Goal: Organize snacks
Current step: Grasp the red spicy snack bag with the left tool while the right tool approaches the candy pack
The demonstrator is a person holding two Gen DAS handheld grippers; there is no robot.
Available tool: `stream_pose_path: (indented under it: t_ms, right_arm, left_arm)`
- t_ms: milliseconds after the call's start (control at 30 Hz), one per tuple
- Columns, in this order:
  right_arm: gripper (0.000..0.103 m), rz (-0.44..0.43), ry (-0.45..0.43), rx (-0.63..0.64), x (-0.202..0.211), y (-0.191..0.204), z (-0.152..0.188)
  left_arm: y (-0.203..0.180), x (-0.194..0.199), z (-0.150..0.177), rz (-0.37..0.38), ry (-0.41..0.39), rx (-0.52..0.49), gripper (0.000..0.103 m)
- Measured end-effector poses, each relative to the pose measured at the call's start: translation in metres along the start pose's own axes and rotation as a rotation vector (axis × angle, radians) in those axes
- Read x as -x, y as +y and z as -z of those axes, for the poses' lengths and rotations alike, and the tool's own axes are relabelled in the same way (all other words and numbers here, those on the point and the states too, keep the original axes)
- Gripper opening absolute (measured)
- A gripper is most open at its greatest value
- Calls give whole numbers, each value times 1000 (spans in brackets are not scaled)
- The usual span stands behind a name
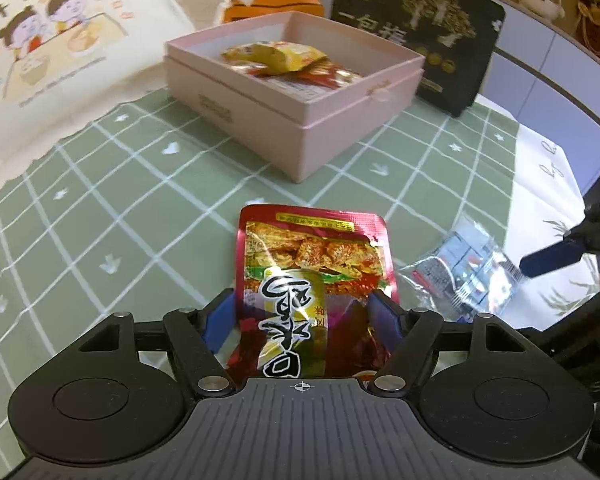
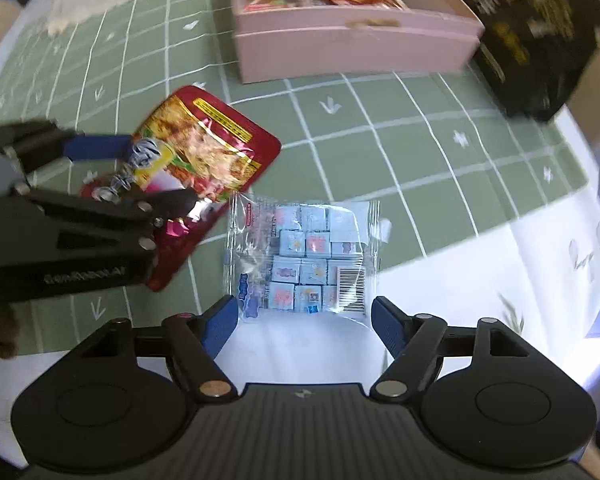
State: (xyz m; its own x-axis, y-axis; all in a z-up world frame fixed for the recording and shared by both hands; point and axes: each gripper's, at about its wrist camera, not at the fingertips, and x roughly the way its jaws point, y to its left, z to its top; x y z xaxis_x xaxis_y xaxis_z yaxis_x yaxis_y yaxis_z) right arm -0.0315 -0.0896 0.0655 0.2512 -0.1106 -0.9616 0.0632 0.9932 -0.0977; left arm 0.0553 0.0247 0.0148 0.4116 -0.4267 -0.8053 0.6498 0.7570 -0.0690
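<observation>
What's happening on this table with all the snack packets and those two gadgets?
A person is sorting snacks into the pink box, which already holds several packets. The left gripper has its fingers on either side of a red snack pouch lying on the green checked tablecloth, without clearly squeezing it. The right gripper hangs open just above a clear packet of small blue sweets, not touching it. A black bag stands behind the box.

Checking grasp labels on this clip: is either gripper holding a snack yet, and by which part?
Nothing is held. The left gripper straddles the red packet's lower end, fingers open. The right gripper is open above the clear packet.
</observation>
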Motion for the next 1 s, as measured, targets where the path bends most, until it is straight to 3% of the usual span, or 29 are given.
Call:
stream_pose_path:
  t_ms: [233, 367, 533, 600, 700, 800, 1000]
  right_arm:
    - [77, 17, -41, 17, -3, 11, -17]
    - [67, 8, -83, 52, -6, 4, -33]
    - [66, 26, -161, 160, -7, -16, -43]
    - [67, 20, -190, 206, -8, -27, -43]
    - [68, -25, -220, 257, -6, -42, -38]
    - [70, -139, -263, 315, 0, -57, -27]
    - [73, -233, -317, 446, -15, -78, -12]
  left_arm:
    - [32, 14, 10, -22, -13, 102, 76]
    - [29, 15, 10, -22, -6, 128, 75]
    - [18, 13, 8, -21, 3, 195, 75]
    - [10, 10, 5, -54, 8, 204, 77]
    - [-5, 3, 0, -125, 42, 194, 81]
    - [-11, -3, -5, -171, 66, 222, 85]
    - [-10, -7, -13, -233, 127, 323, 85]
